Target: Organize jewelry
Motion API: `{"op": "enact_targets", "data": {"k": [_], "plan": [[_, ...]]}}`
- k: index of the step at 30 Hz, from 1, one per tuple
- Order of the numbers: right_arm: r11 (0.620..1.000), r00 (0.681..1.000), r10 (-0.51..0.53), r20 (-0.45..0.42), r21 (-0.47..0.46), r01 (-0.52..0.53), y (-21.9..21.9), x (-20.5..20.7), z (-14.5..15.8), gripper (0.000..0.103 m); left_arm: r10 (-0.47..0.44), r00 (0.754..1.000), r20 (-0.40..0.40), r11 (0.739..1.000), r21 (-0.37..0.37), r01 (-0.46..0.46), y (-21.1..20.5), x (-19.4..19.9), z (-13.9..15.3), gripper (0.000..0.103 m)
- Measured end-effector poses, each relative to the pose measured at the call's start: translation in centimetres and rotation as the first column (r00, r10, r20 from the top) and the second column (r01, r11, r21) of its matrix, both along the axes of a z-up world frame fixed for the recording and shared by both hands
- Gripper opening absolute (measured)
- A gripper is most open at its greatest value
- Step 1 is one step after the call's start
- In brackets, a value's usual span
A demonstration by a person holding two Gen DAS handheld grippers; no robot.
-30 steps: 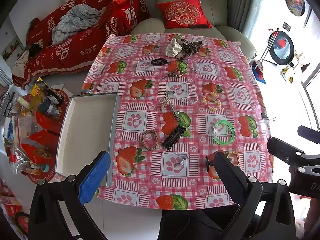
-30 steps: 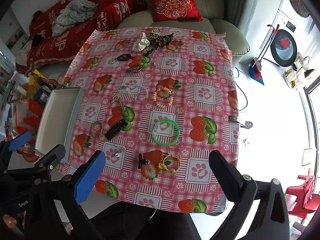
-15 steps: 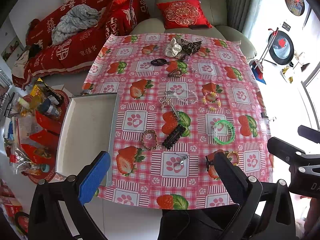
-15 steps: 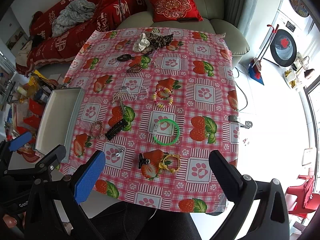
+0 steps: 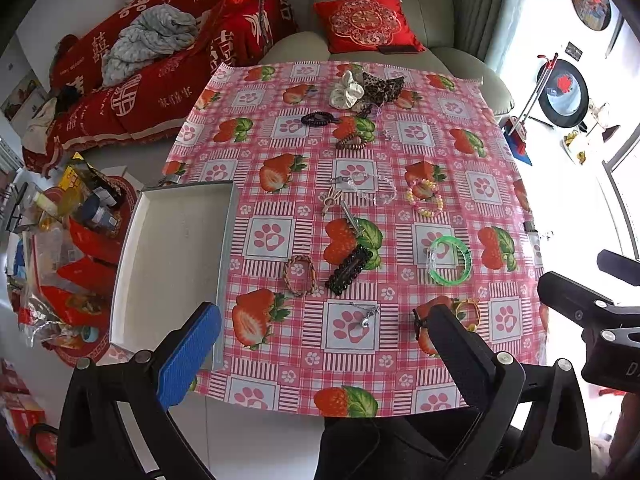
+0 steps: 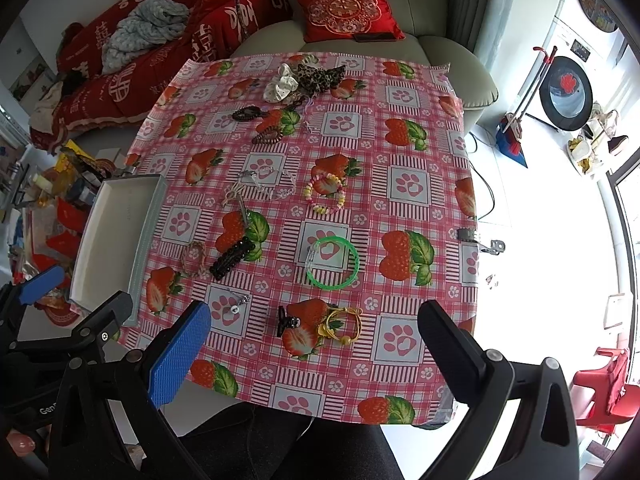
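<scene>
Jewelry is scattered over the pink strawberry-print oilcloth-covered bench point(image 5: 280, 240); a shallow white rectangular tray point(image 5: 172, 260) overhangs its left edge. Both the left gripper point(image 5: 320, 344) and the right gripper point(image 6: 316, 344) are spread, empty, at the near edge; a green sofa point(image 6: 400, 8) is seen behind.

near edge of tablecloth point(image 6: 400, 344) bare, open to approach | centre crowded: green bangle point(image 6: 332, 263), black hair clip point(image 6: 232, 258), yellow hair tie point(image 6: 343, 323) | left side blocked by tray point(image 5: 176, 264), interior bare | far edge cluttered: scrunchies point(image 5: 362, 89)
</scene>
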State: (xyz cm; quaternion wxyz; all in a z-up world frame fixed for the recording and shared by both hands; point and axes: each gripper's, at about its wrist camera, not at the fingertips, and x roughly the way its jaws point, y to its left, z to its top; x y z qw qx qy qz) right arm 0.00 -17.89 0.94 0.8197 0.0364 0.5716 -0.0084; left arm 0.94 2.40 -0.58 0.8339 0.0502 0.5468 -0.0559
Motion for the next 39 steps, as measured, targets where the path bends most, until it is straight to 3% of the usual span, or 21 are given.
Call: {"op": "enact_targets", "data": {"k": [25, 32, 39], "plan": [[0.996, 0.994, -0.081, -0.067, 0.023, 0.083, 0.4, -0.5, -2.4, 0.103, -0.041, 0.997, -0.061, 0.999, 0.021, 0.042, 1.6, 0.8, -3.2, 0.103], [0.994, 0.989, -0.11, -0.1, 0.013, 0.112, -0.2, -0.7, -4.1, 0.103, -0.028, 0.992, -0.127, 1.0, 0.009, 0.03, 3.2, 1.3, -6.1, 0.103], [0.985, 0.971, -0.167, -0.17, 0.017, 0.173, -3.0, -0.7, -7.5, 0.103, -0.034, 0.987, -0.156, 0.998, 0.054, 0.043, 2.8, 2.1, -9.4, 0.103]]}}
